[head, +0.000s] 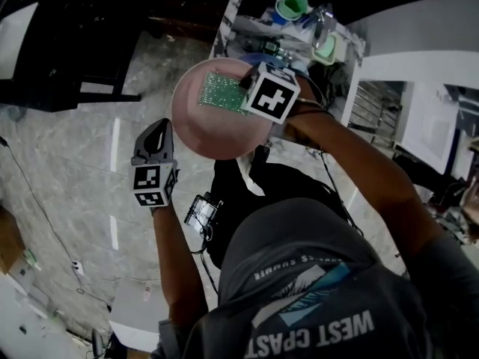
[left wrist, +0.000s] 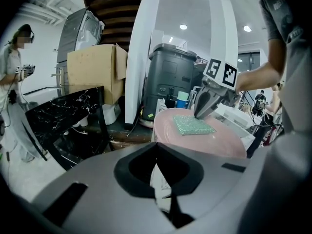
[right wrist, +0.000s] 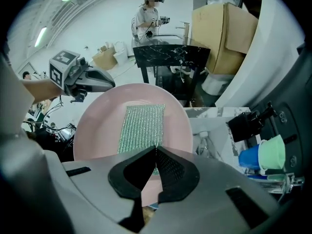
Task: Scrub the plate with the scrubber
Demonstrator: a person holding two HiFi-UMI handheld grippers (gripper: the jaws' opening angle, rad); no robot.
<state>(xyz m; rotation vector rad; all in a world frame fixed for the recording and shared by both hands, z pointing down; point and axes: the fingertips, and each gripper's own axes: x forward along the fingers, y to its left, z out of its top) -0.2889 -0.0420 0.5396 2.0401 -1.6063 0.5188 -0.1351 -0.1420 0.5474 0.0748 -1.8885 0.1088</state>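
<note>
a person stands on a pale marble-look floor (head: pixel 67 170) holding a round pink plate (head: pixel 213 126) in the air, clear of the cluttered white table (head: pixel 224 32) beyond it. on that table stand one mint-green cup (right wrist: pixel 271 152) and one blue cup (right wrist: pixel 248 158), side by side. further back are one dark grey bin (left wrist: pixel 170 77), one brown cardboard box (left wrist: pixel 95 69) and one black marble-patterned table (left wrist: pixel 63 113). a second person (right wrist: pixel 148 16) stands behind that black table.

the left hand-held gripper (head: pixel 160 128) has its jaws pressed together on the plate's near left rim and carries it. the plate lies roughly level, face up. from above, the right hand-held gripper's marker cube covers the plate's upper right edge.

one green rectangular mesh scrubber (head: pixel 223 92) lies flat on the plate's face. its long axis runs straight away from the right hand-held gripper (left wrist: pixel 199 115), across the plate's middle toward the far rim. that gripper points steeply down, its jaws nipped shut on the scrubber's near end.

count: one plate, one scrubber, two hand-held grippers, two cups.
</note>
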